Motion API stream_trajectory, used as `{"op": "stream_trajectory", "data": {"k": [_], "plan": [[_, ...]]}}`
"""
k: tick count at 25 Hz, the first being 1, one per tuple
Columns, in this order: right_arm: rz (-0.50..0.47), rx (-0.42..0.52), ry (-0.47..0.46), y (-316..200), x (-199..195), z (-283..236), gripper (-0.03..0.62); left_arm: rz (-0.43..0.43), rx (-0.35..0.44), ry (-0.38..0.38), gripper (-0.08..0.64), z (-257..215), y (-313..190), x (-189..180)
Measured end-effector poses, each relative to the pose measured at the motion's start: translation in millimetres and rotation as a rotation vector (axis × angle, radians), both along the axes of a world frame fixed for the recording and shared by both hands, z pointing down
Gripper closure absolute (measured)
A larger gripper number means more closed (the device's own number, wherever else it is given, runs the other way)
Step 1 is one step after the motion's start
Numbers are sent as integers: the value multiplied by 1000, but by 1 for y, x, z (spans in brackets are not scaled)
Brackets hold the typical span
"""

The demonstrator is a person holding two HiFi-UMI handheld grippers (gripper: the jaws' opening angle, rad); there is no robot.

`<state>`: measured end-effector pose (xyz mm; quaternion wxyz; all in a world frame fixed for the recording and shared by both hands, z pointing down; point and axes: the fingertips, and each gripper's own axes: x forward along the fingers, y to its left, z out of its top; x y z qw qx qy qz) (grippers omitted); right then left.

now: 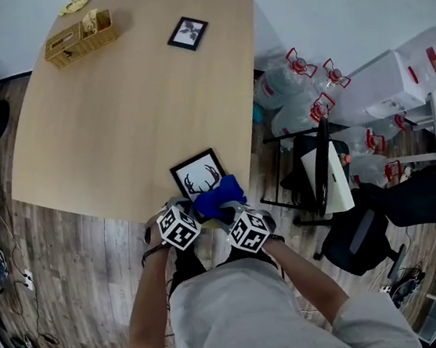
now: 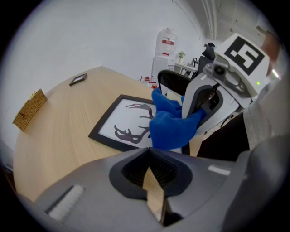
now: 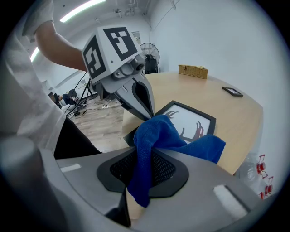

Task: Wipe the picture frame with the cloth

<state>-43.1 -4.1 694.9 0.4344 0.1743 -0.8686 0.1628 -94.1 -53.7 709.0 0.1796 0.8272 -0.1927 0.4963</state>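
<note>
A black picture frame [image 1: 197, 180] with an antler print lies flat at the table's near edge, and also shows in the left gripper view [image 2: 121, 124] and the right gripper view [image 3: 192, 118]. My right gripper [image 3: 136, 188] is shut on a blue cloth [image 3: 156, 136]. The cloth [image 1: 219, 198] hangs bunched over the frame's near right corner [image 2: 170, 124]. My left gripper [image 2: 153, 181] is shut with nothing between its jaws. It hovers just left of the cloth, tips [image 3: 147, 108] pointing down at the frame's near edge.
A second small black frame [image 1: 187, 33] lies at the table's far side. A wicker basket [image 1: 79, 38] sits at the far left corner, with a yellow rag [image 1: 75, 2] behind it. A black chair [image 1: 324, 172] and water jugs [image 1: 294, 89] stand right of the table [image 1: 117, 119].
</note>
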Motion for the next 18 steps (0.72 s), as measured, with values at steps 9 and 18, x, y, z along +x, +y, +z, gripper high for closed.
{"op": "stream_trajectory", "data": {"k": [9,18], "plan": [[38,23,31,-27,-16,10,528,4,15,-13,508,1,1,1],[60,31,20,-54,-24,12,528,-13,16,-14,508,1,1,1]]}}
